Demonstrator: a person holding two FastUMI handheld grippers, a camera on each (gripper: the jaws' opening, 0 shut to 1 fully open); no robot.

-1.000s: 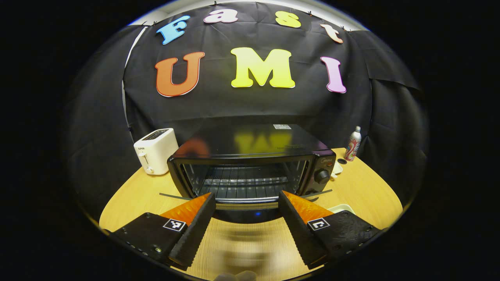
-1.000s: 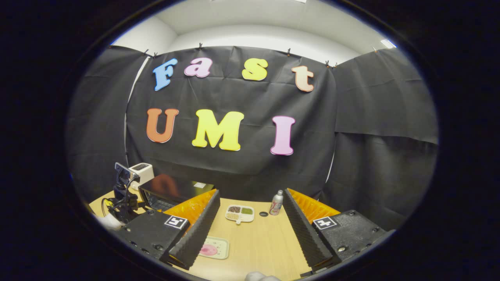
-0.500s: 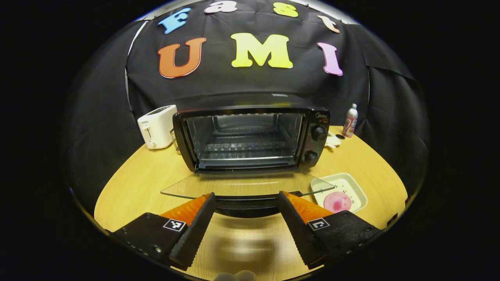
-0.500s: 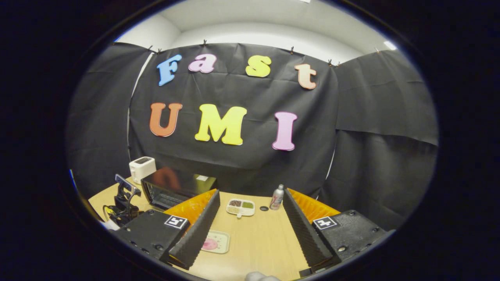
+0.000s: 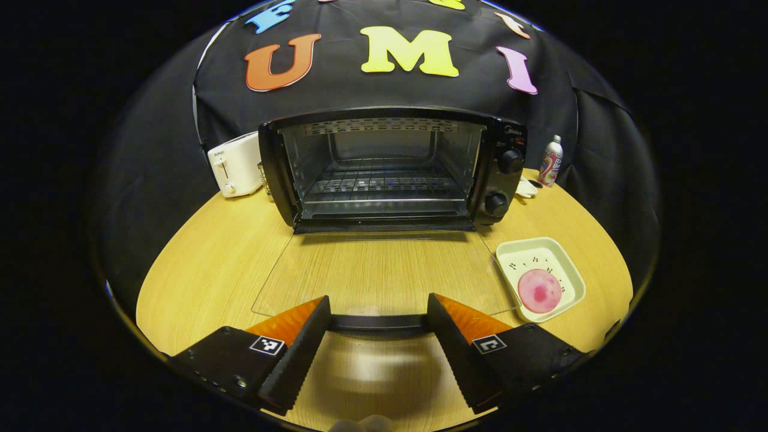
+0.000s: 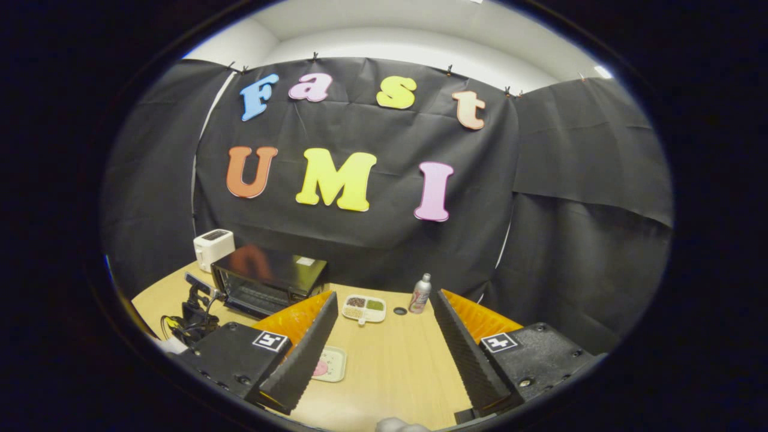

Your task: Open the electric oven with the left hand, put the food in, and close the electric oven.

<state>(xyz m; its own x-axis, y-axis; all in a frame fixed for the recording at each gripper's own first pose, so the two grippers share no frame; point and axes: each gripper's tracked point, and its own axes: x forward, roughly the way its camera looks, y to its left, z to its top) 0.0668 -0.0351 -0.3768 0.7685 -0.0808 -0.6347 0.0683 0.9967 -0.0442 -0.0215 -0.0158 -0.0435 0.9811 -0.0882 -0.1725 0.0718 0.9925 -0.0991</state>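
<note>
Sitting beside the open oven (image 5: 384, 168): tray (image 5: 561, 261) holding pink food (image 5: 539, 290).

So on the light wooden surface (image 5: 204, 264) there's a white plastic two-slot toaster (image 5: 235, 163) sitting toward the back left, close to the black cloth wall. Over at the back right stands a small silver spray can with a red pattern (image 5: 549, 161), upright. From the right gripper view you can see a white divided dish holding brown, tan and green bits (image 6: 363, 308), and a little dark round cap (image 6: 400, 311) lying between that dish and the can.
</note>
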